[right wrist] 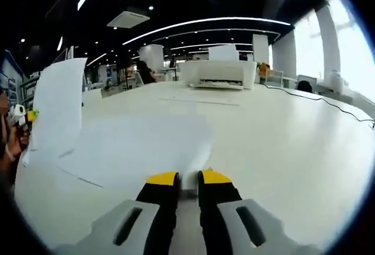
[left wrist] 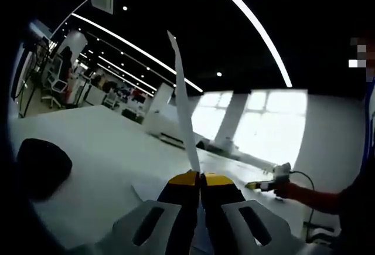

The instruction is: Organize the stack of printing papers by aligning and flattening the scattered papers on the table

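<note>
While the left hand-held gripper (left wrist: 200, 178) is clamped on a raised sheet (left wrist: 183, 99), the right hand-held gripper (right wrist: 188, 177) pinches the paper stack (right wrist: 140, 143) on the counter (right wrist: 281, 138); lower the sheet squarely onto that stack.

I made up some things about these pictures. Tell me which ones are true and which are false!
1. The left gripper pinches a sheet of paper that stands up on its edge. True.
2. The table is black. False: it is white.
3. The right gripper has its jaws around the edge of a paper lying on the table. True.
4. A printer sits at the far end of the table. True.
5. The gripper tips are red. False: they are yellow.
</note>
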A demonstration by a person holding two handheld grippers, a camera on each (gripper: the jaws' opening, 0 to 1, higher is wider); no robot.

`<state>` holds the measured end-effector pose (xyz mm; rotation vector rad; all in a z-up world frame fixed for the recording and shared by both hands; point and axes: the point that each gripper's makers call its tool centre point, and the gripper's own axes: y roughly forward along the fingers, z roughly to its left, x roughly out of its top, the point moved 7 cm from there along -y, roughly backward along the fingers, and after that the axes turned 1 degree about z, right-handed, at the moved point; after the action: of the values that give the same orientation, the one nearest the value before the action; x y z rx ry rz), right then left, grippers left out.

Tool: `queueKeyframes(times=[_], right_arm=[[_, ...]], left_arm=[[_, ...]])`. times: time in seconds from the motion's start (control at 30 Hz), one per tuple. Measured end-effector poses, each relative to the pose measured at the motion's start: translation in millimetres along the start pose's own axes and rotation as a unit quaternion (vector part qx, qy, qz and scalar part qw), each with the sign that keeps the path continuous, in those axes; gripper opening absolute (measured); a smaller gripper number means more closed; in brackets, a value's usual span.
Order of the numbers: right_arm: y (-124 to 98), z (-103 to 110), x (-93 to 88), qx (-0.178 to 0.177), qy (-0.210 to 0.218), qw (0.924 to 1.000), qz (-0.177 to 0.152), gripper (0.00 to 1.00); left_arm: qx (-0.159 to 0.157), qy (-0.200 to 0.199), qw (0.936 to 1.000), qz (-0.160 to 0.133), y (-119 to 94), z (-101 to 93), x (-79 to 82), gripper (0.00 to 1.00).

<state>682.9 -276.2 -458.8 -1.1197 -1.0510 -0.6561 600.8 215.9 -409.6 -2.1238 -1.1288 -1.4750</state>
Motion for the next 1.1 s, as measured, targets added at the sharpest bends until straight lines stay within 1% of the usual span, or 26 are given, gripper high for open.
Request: queueKeyframes(times=[0.07, 0.1, 0.17, 0.23, 0.3, 0.33, 0.4, 0.5, 0.57, 0.6, 0.73, 0.83, 0.93, 1.03, 1.1], right_arm=[[1.2, -1.1, 0.1, 0.003, -0.002, 1.0000, -0.001, 0.02], [1.1, -1.6, 1.3, 0.003, -0.014, 0.9999, -0.006, 0.01], [-2.0, -4.1, 5.4, 0.000, -0.020, 0.9997, -0.013, 0.00], [-10.9, -3.0, 15.5, 0.002, -0.020, 0.9992, -0.034, 0.00], [-21.2, -2.5, 29.2, 0.003, -0.046, 0.9972, -0.059, 0.00], [-25.1, -2.9, 33.6, 0.001, -0.054, 0.9964, -0.066, 0.00], [-37.2, 0.8, 42.9, 0.000, -0.065, 0.9951, -0.075, 0.00], [-49.3, 5.3, 53.5, 0.000, -0.074, 0.9937, -0.085, 0.00], [-56.4, 6.6, 58.0, -0.006, -0.092, 0.9918, -0.089, 0.00], [-59.9, 8.5, 59.7, -0.006, -0.094, 0.9914, -0.091, 0.00], [-74.1, 4.4, 67.4, -0.008, -0.094, 0.9906, -0.100, 0.00], [-90.3, -0.1, 76.0, -0.007, -0.087, 0.9893, -0.117, 0.00], [-102.0, 0.8, 82.7, -0.001, -0.083, 0.9883, -0.128, 0.00], [-110.1, 0.6, 87.0, -0.004, -0.100, 0.9863, -0.132, 0.00], [-114.0, 0.4, 87.8, 0.000, -0.108, 0.9851, -0.134, 0.00]], left_arm=[[0.000, 0.000, 1.0000, 0.000, 0.1, -0.1, -0.1, 0.06], [0.000, -0.001, 1.0000, 0.000, 0.1, -0.1, -0.1, 0.06], [0.000, -0.002, 1.0000, 0.001, 0.2, 0.0, -0.1, 0.06], [-0.001, -0.003, 1.0000, 0.001, 0.3, 0.0, -0.1, 0.06], [0.000, -0.003, 1.0000, 0.001, 0.5, -0.3, -0.1, 0.06], [0.000, -0.002, 1.0000, 0.001, 0.6, -0.5, -0.2, 0.06], [0.001, -0.002, 1.0000, 0.001, 0.7, -0.7, -0.2, 0.06], [0.001, -0.002, 1.0000, 0.000, 0.7, -0.2, 0.2, 0.06], [0.001, -0.002, 1.0000, 0.000, 0.7, -0.3, 0.3, 0.06], [0.000, -0.002, 1.0000, -0.001, 0.5, -0.4, 0.4, 0.06], [0.000, -0.003, 1.0000, -0.001, 0.4, -0.7, 0.5, 0.06], [0.000, -0.003, 1.0000, -0.001, 0.4, -0.3, 0.7, 0.06], [0.000, -0.003, 1.0000, -0.001, 0.5, -0.3, 0.9, 0.06], [0.000, -0.002, 1.0000, -0.001, 0.6, -0.5, 1.0, 0.06], [0.000, -0.003, 1.0000, -0.001, 0.7, -0.2, 1.1, 0.06]])
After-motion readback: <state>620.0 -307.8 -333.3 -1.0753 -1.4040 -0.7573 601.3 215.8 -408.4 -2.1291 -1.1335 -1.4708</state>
